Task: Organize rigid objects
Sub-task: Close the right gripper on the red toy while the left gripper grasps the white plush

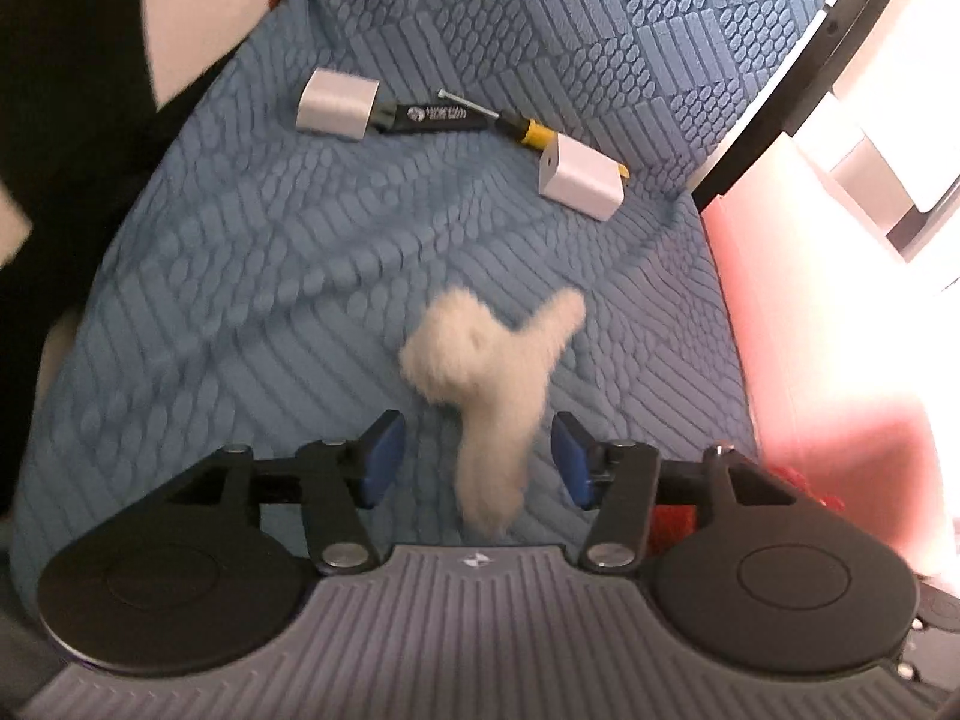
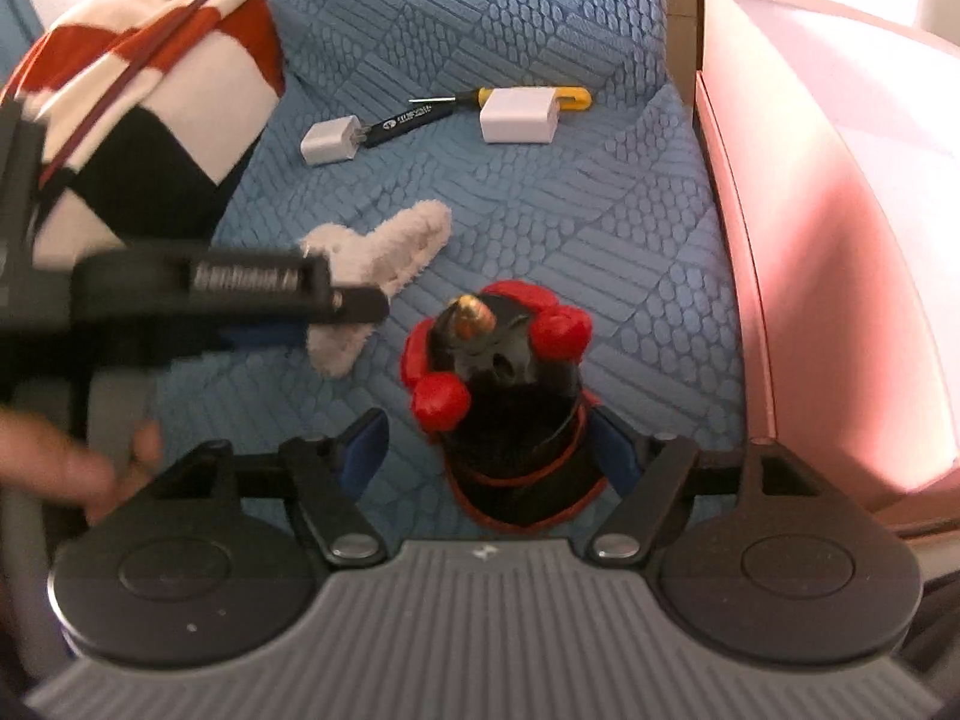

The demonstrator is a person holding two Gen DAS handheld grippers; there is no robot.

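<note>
On the blue quilted cushion [image 1: 252,276], a cream plush toy [image 1: 486,372] lies between the fingers of the left gripper [image 1: 477,459], whose blue pads stand apart and clear of it. Just beside it, a black-and-red figure [image 2: 510,396] sits between the parted fingers of the right gripper [image 2: 489,450]; the right pad is close against it, and I cannot tell whether it touches. Farther back lie two white chargers [image 1: 337,103] [image 1: 581,176], a black tool [image 1: 435,117] and a yellow screwdriver [image 1: 531,133], near one another in a row. A pink box [image 2: 828,228] stands to the right of the cushion.
</note>
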